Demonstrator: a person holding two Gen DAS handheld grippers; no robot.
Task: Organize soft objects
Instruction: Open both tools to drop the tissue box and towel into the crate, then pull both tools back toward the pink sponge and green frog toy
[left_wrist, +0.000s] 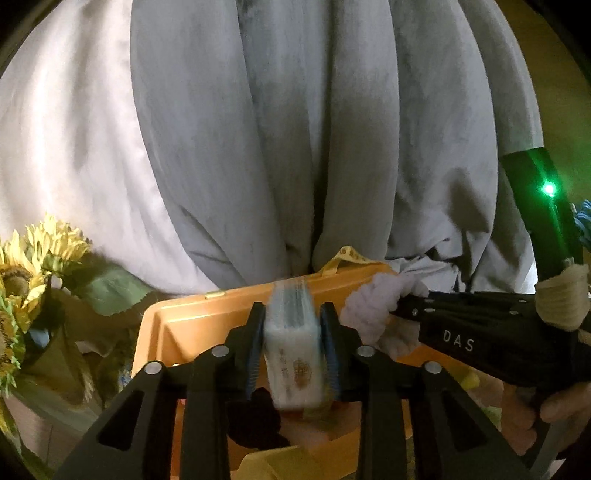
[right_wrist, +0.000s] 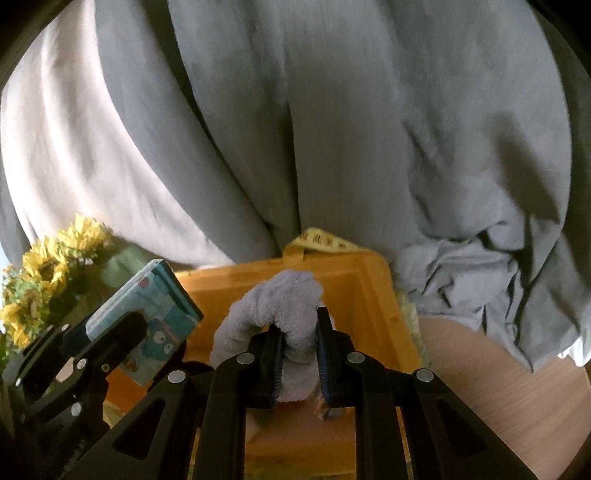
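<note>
Pinching a tissue pack (left_wrist: 291, 347) between its pads, the left gripper (left_wrist: 292, 347) hangs over the orange bin (left_wrist: 207, 325); beside it, the right gripper (right_wrist: 299, 354) clamps a lilac towel (right_wrist: 273, 302) above that bin.

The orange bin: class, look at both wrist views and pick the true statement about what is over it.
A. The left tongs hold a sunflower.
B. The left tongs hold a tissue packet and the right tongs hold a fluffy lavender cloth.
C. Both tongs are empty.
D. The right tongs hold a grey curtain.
B: the left tongs have a tissue packet between their pads, and the right tongs pinch a fluffy lavender cloth, both over the orange bin.
</note>
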